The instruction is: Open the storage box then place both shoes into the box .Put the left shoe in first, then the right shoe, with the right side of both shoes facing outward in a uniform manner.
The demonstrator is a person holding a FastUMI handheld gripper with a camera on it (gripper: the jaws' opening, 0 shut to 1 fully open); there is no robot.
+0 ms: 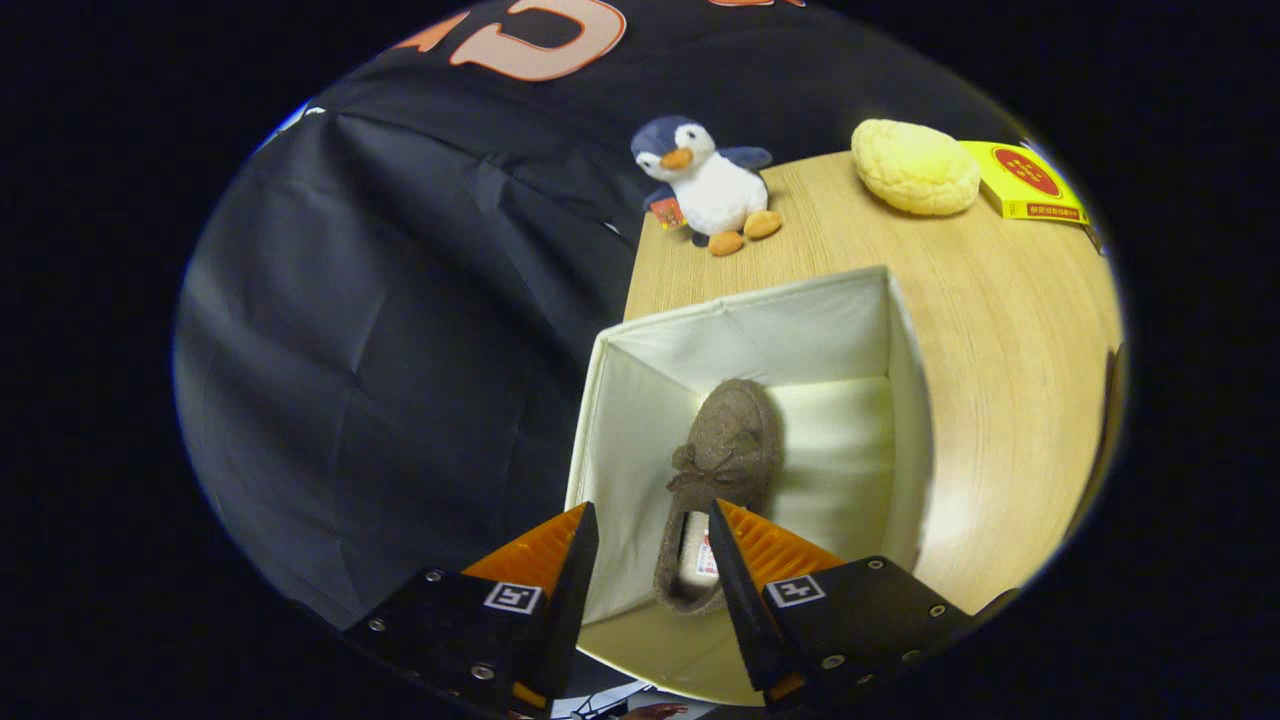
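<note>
One shoe [722, 470] lies in the open box [905, 380], toe pointing away from the gripper [652, 545], heel end nearest it. Brown, fuzzy felt-like upper, small bow on top, pale lining with a tag visible in the opening. It sits along the left half of the box floor, near the left wall. Box is cream fabric, standing on a wooden table [1000, 330]. Fingers are spread, gripping nothing, hovering above the near rim with the shoe's heel showing between them. Beyond the box: plush penguin [705, 180], yellow bun [915, 165], yellow carton [1030, 180].
</note>
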